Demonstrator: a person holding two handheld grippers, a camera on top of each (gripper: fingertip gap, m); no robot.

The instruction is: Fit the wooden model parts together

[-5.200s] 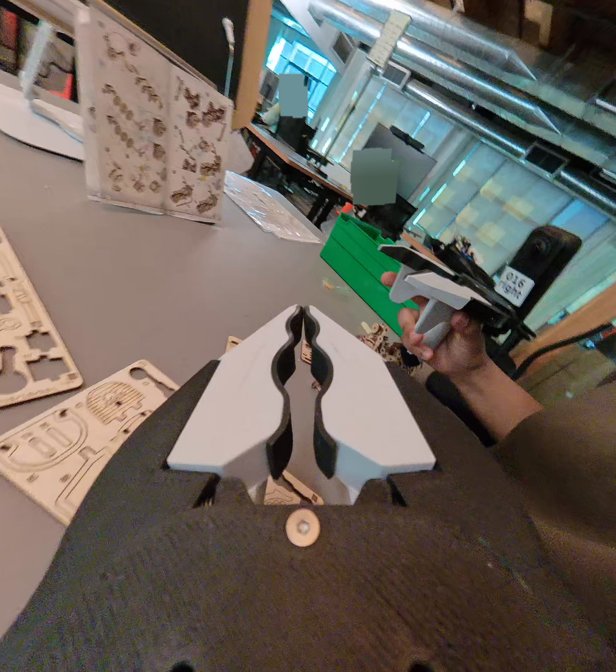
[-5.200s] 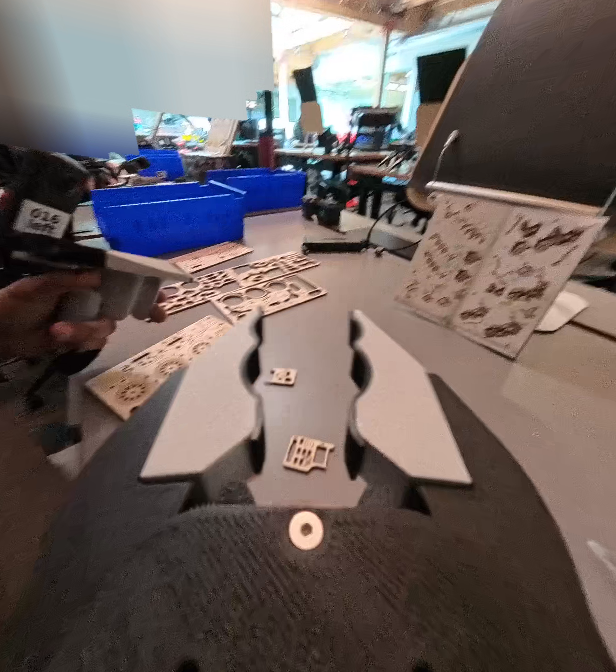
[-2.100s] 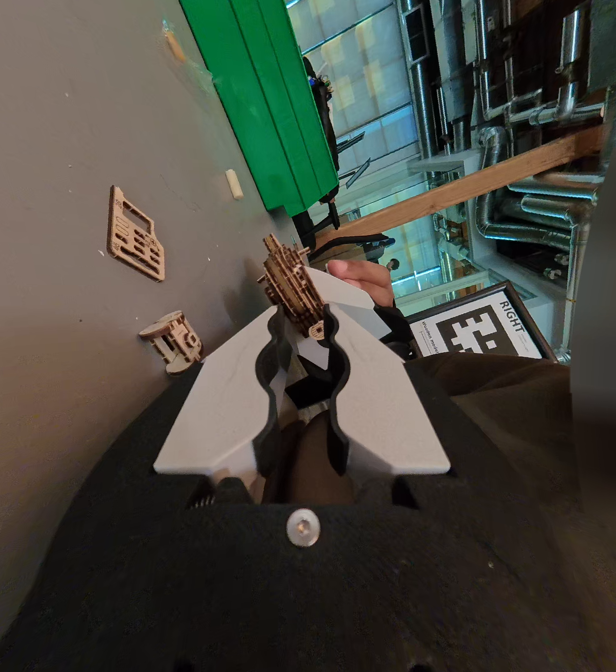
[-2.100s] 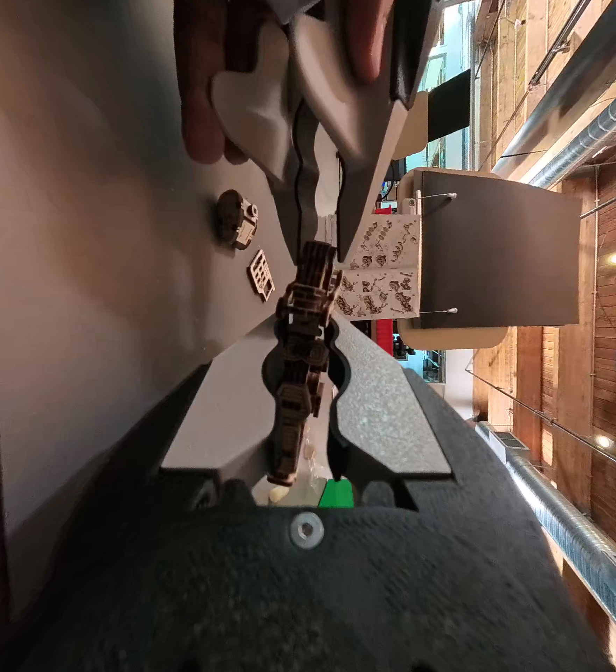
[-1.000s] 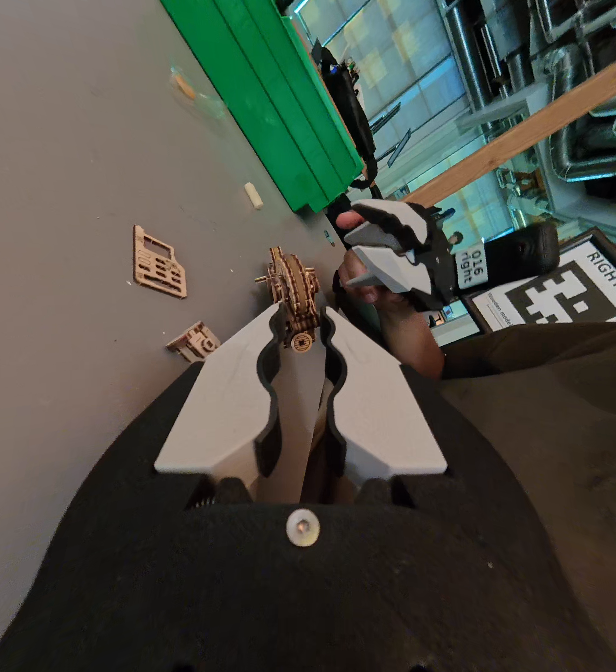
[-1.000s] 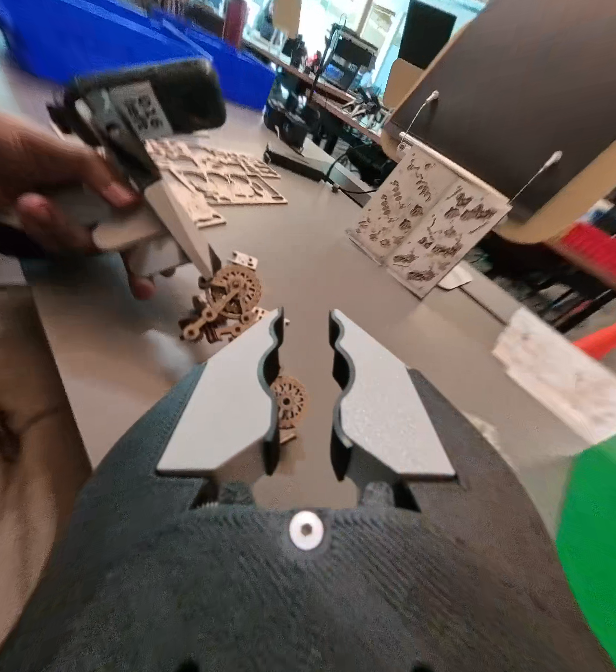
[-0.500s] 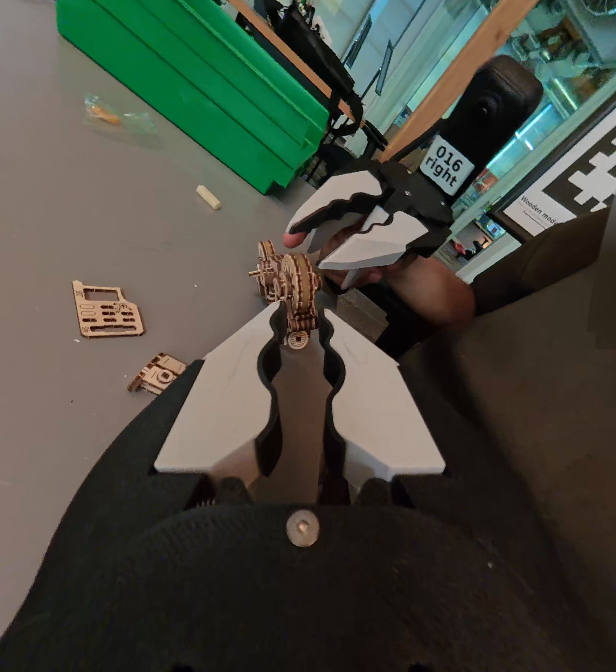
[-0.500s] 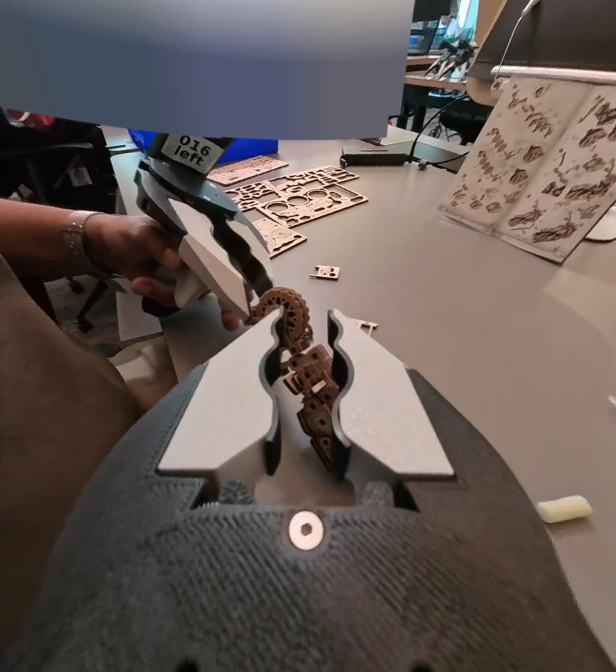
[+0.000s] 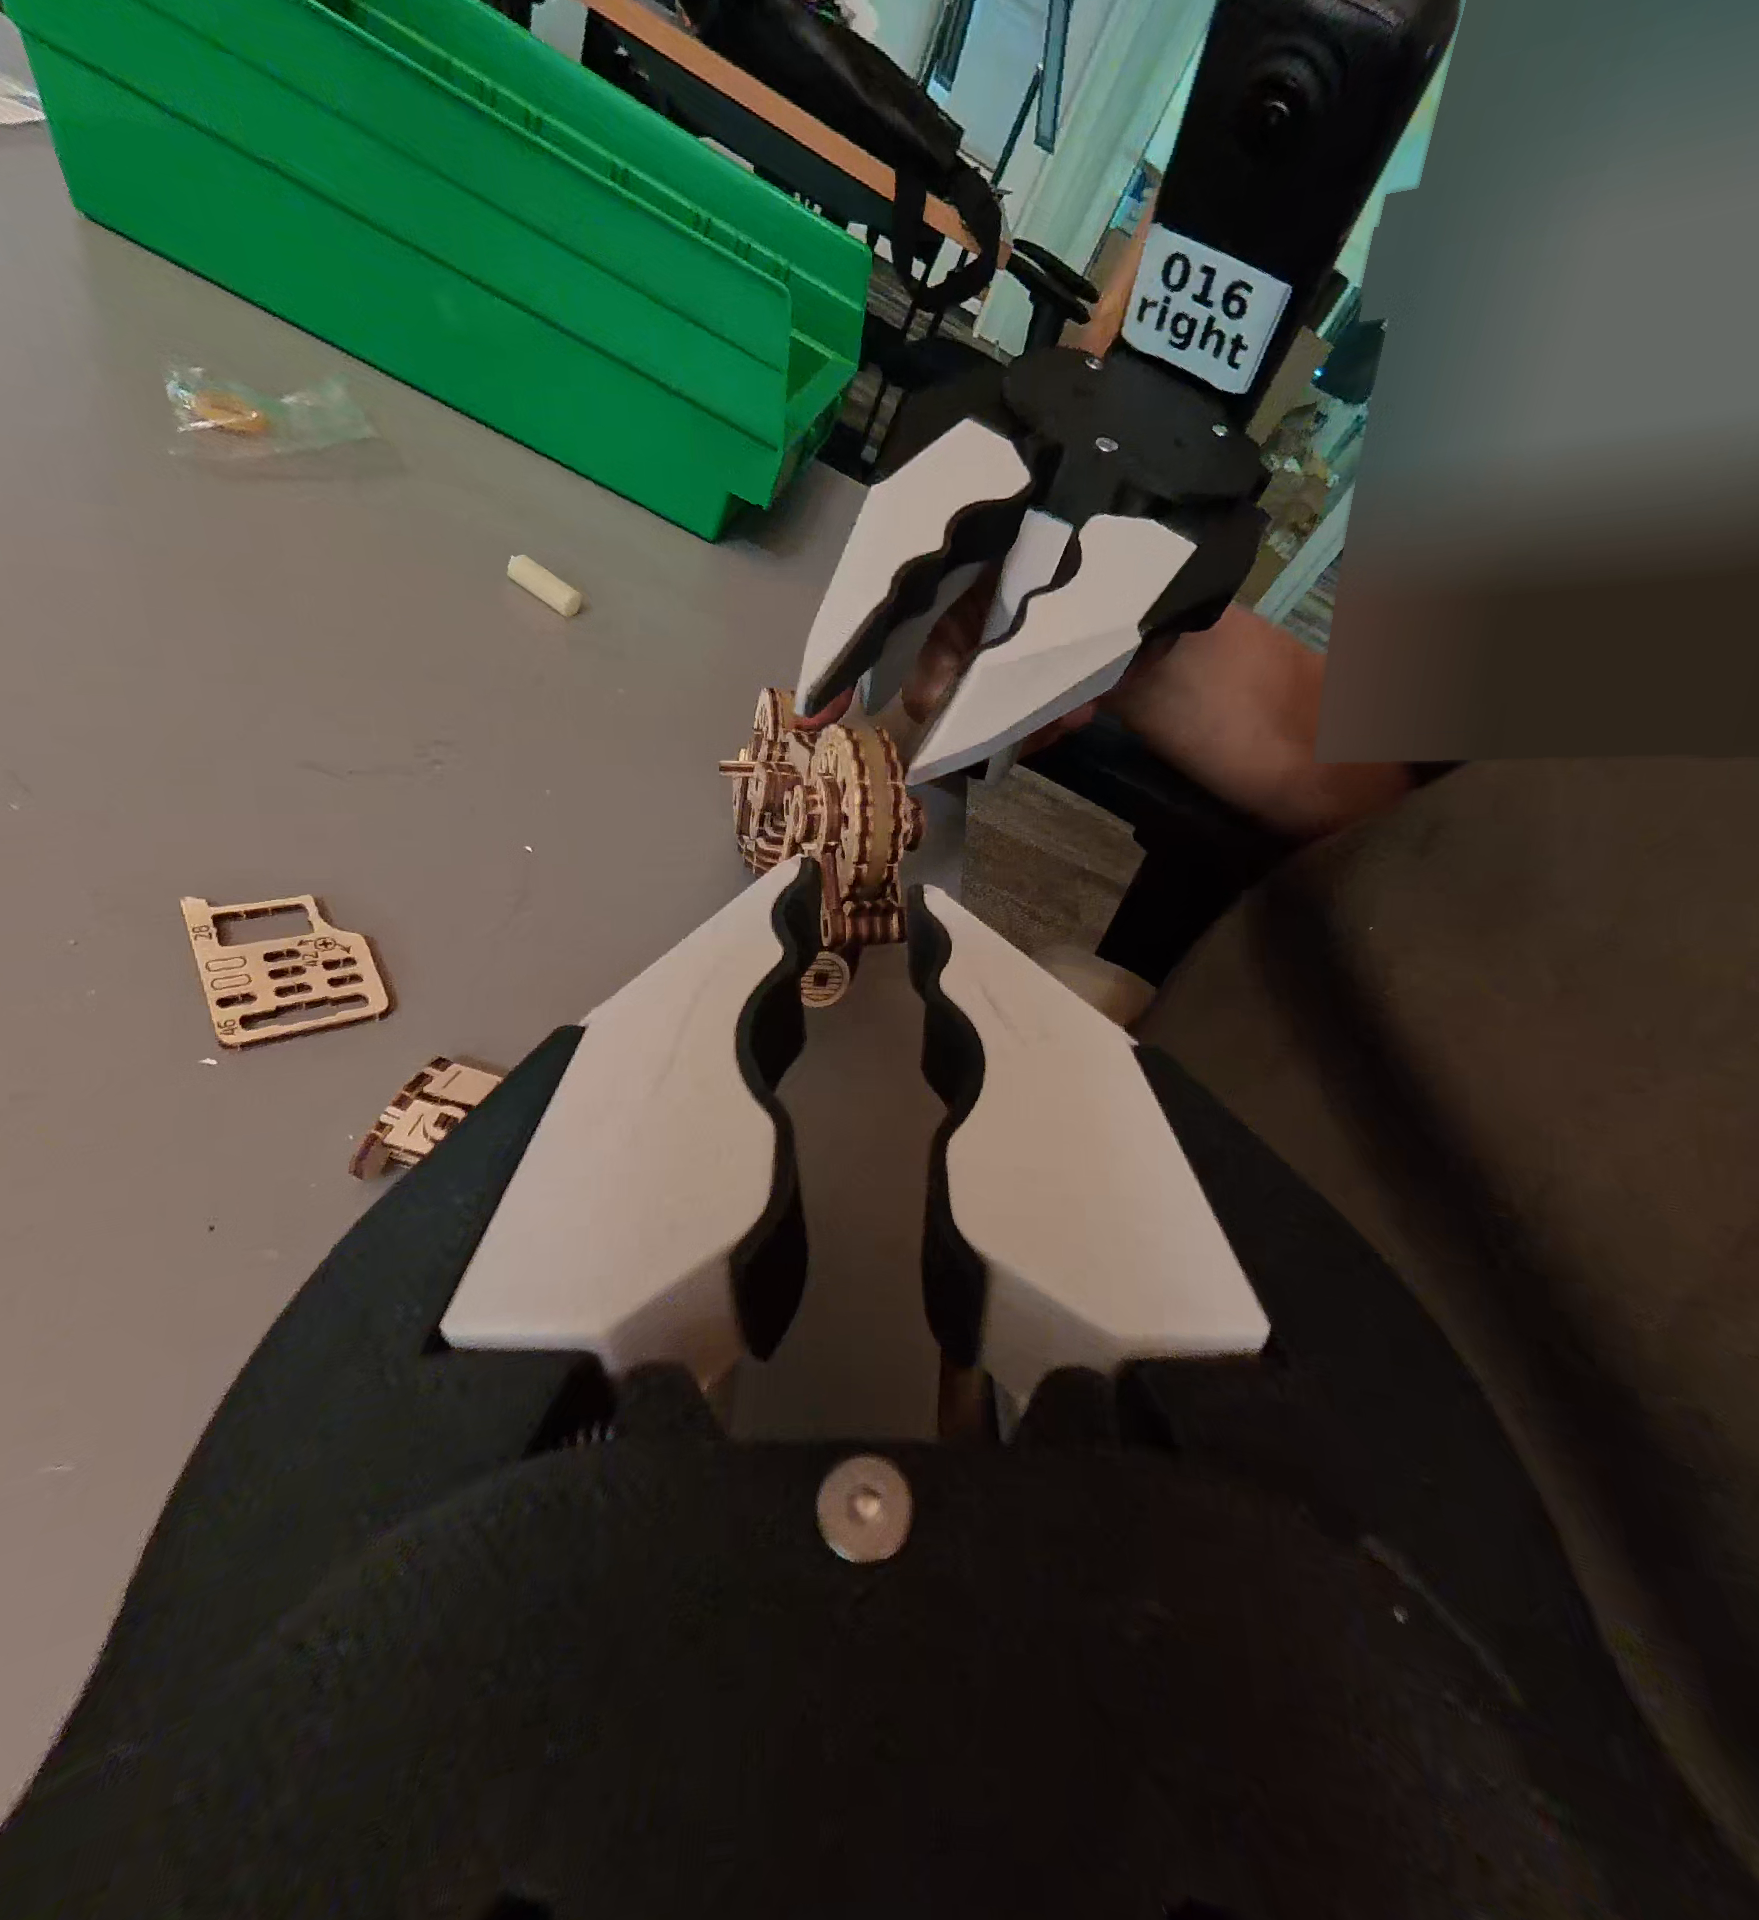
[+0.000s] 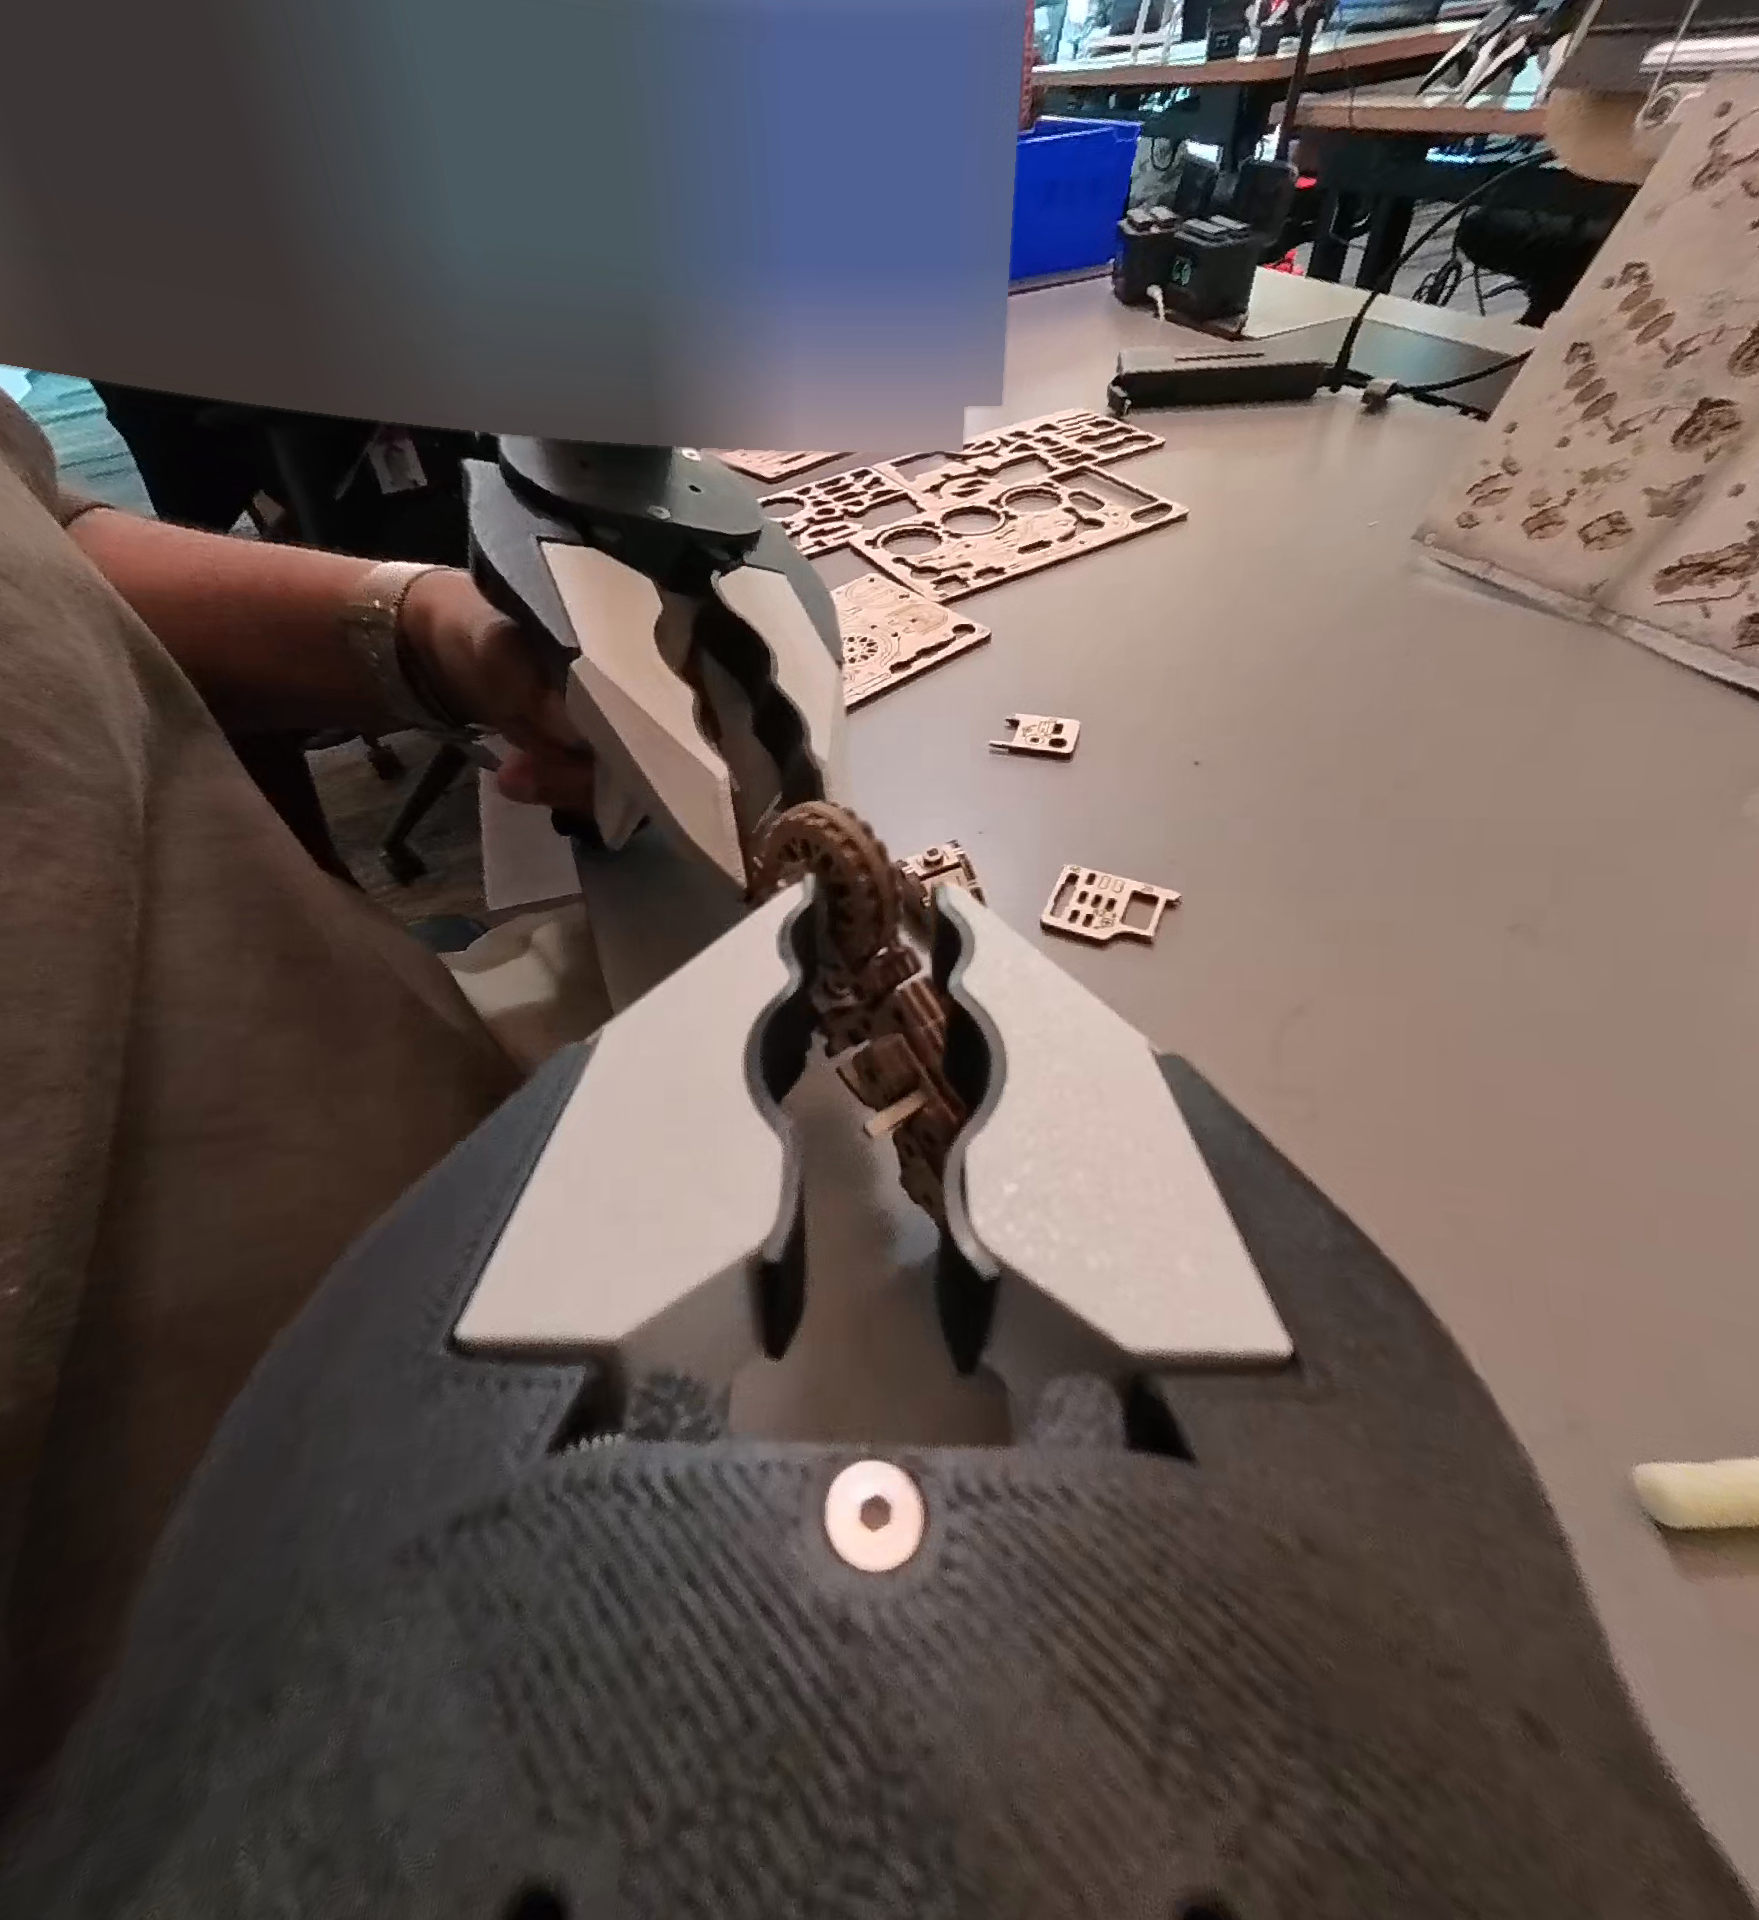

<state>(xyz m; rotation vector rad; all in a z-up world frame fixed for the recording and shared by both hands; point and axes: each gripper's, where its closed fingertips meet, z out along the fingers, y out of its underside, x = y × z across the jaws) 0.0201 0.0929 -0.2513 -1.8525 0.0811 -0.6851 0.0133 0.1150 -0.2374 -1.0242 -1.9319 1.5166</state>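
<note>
A small wooden gear model [image 9: 833, 821] is held in the air over the table's near edge. My left gripper [image 9: 856, 889] is shut on its lower end at the fingertips. My right gripper [image 10: 867, 902] comes from the opposite side and is shut on the same model [image 10: 859, 925], which runs back between its fingers. The right gripper [image 9: 864, 740] also shows in the left wrist view, tips at the model's top. The left gripper [image 10: 761, 821] shows in the right wrist view, tips at the gear wheel. Loose wooden parts [image 9: 283, 971] [image 9: 418, 1117] lie on the table.
A green bin [image 9: 439, 260] stands at the table's far side, with a plastic bag [image 9: 251, 410] and a foam piece [image 9: 542, 584] near it. Wooden part sheets [image 10: 1010, 530] and a propped instruction sheet [image 10: 1685, 416] are on the grey table [image 10: 1374, 1039]. The person's body is close behind. Less than 4 cm separates the two grippers' tips.
Five seconds ago both grippers were apart and empty. Since then the left picked up the model and lifted it; in the last half second the right closed in around its other end.
</note>
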